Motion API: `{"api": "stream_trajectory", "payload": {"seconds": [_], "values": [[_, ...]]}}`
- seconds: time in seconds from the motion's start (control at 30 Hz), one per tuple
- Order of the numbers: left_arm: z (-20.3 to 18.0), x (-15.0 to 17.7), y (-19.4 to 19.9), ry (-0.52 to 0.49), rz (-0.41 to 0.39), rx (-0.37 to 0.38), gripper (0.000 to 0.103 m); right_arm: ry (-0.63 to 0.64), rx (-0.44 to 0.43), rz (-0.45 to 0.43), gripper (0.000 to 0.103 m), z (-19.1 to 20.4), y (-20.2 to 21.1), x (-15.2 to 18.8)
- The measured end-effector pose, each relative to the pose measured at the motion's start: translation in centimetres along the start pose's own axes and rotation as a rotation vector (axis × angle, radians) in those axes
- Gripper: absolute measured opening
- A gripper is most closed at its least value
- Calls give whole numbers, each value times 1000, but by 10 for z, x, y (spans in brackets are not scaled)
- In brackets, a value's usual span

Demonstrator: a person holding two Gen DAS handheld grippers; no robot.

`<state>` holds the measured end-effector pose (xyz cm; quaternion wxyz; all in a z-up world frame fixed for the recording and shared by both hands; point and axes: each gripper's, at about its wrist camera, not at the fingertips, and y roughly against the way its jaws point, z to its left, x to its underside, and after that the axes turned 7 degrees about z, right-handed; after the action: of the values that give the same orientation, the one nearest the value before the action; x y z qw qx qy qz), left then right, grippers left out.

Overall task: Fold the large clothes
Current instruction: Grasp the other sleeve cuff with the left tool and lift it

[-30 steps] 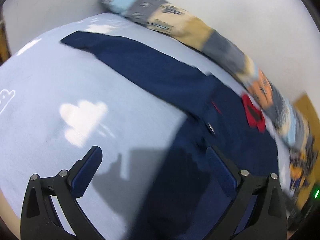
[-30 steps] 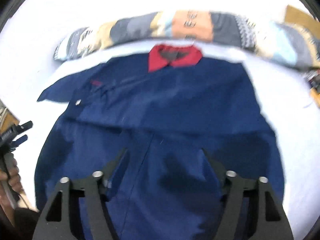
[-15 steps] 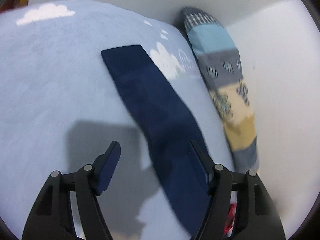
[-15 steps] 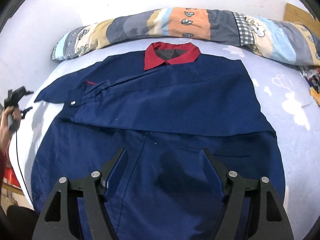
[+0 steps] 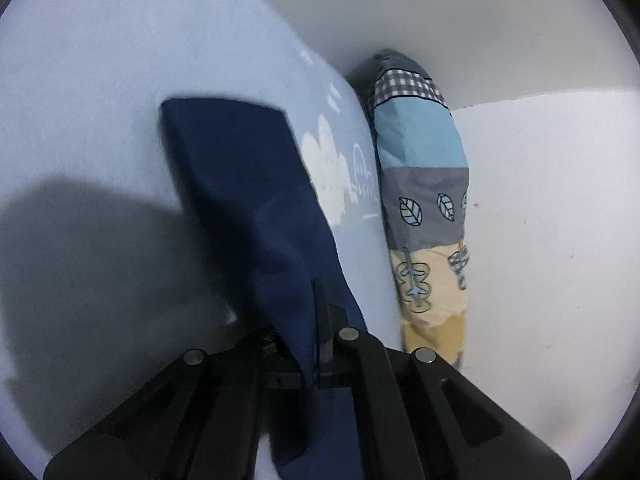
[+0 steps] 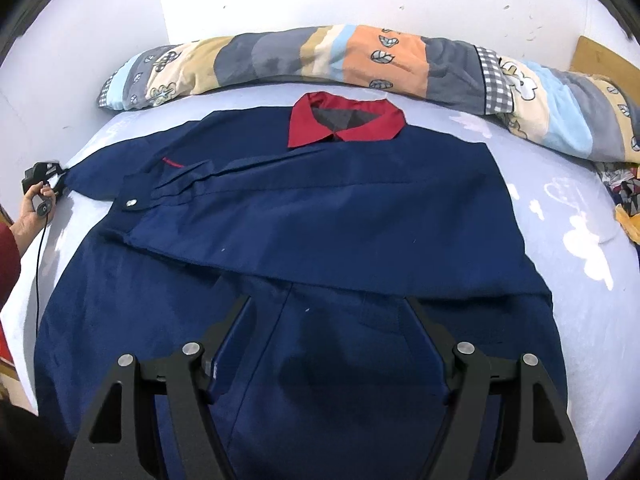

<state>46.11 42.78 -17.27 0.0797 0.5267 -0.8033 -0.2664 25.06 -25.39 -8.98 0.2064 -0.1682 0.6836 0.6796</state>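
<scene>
Left wrist view: my left gripper (image 5: 314, 344) just closing, now pinching navy sleeve (image 5: 248, 200) lying on bed (image 5: 80, 80); sleeve fold starting. Right gripper (image 6: 328, 344) hovering wide above jacket (image 6: 320, 208), gripping nothing.

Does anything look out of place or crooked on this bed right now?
Nothing looks damaged or spilled. The navy jacket lies flat on the bed sheet, with one sleeve stretched sideways and pinched in the left gripper.
</scene>
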Motion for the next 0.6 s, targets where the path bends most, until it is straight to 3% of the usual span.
{"api": "stream_trajectory", "payload": {"seconds": [0.17, 0.33, 0.47, 0.6], "values": [[-57, 14, 28, -202, -10, -44, 0, -49, 10, -30, 76, -13, 6, -4], [-141, 44, 59, -374, 22, 2, 0, -122, 0, -94, 76, -32, 24, -9], [-221, 95, 83, -518, 61, 53, 0, -182, -2, -163, 75, -51, 44, -11], [-293, 175, 101, -673, 115, 86, 0, -254, -4, -226, 75, -74, 65, -10]]}}
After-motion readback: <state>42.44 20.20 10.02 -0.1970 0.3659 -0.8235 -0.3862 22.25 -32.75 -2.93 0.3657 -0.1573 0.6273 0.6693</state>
